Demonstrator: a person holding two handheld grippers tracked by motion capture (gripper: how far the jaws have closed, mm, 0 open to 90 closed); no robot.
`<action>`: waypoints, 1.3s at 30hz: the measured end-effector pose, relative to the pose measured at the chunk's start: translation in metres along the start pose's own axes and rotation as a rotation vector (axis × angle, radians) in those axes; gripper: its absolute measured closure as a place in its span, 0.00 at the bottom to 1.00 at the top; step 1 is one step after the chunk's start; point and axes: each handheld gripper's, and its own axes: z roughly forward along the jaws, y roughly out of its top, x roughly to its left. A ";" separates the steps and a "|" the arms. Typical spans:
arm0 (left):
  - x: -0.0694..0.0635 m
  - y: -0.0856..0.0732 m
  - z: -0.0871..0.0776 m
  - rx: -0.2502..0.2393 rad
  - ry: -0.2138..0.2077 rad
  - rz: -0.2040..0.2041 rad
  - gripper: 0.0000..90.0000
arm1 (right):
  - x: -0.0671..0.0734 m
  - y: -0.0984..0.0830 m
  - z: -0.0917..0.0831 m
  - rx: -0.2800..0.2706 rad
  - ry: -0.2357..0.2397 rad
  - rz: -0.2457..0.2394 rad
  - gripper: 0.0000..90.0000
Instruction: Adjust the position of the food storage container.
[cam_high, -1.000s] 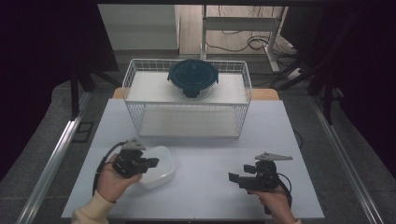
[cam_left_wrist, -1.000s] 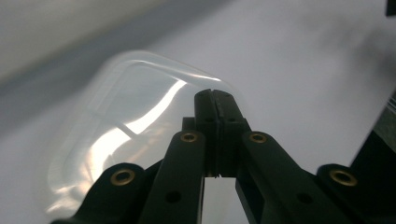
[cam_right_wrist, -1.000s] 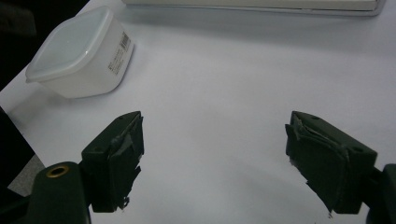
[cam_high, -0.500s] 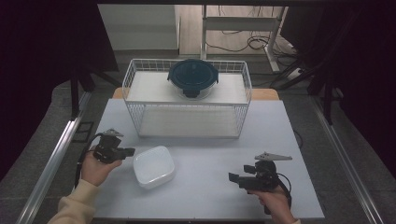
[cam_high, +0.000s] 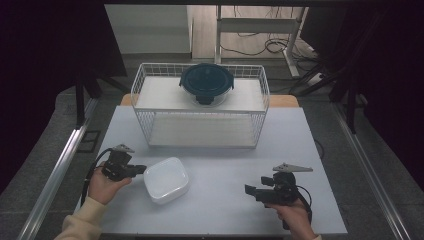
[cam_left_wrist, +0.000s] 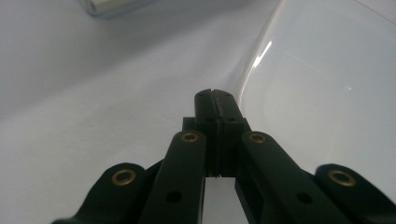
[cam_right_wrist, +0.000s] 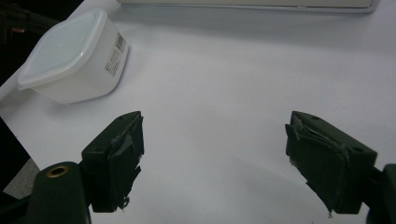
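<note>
A white lidded plastic container (cam_high: 166, 180) sits on the white table at front left. In the right gripper view the container (cam_right_wrist: 70, 56) lies at the far upper left, with a barcode label on its side. My left gripper (cam_high: 141, 170) is shut with nothing in it, its tips right beside the container's left edge. In the left gripper view the shut gripper (cam_left_wrist: 215, 95) lies low over the table, next to the container's rounded rim (cam_left_wrist: 327, 70). My right gripper (cam_high: 247, 189) rests at front right, pointing left. Its jaws stand wide open and empty (cam_right_wrist: 212, 135).
A white wire basket (cam_high: 200, 127) stands at the back middle of the table. A dark round lidded bowl (cam_high: 206, 82) rests on top of it. Metal rails run along both sides of the table (cam_high: 225, 165).
My left gripper has drawn back to the left from over the container and come down beside it. The container and the right gripper have stayed put.
</note>
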 end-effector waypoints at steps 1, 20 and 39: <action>-0.002 -0.001 0.000 0.004 -0.002 0.007 1.00 | 0.000 0.000 0.000 0.001 0.000 0.002 0.21; -0.058 -0.009 0.016 0.050 -0.147 0.077 1.00 | -0.001 0.000 -0.002 0.000 -0.003 0.008 0.22; -0.109 -0.005 0.047 0.097 -0.268 0.145 1.00 | -0.002 0.000 -0.002 -0.002 -0.005 0.014 0.21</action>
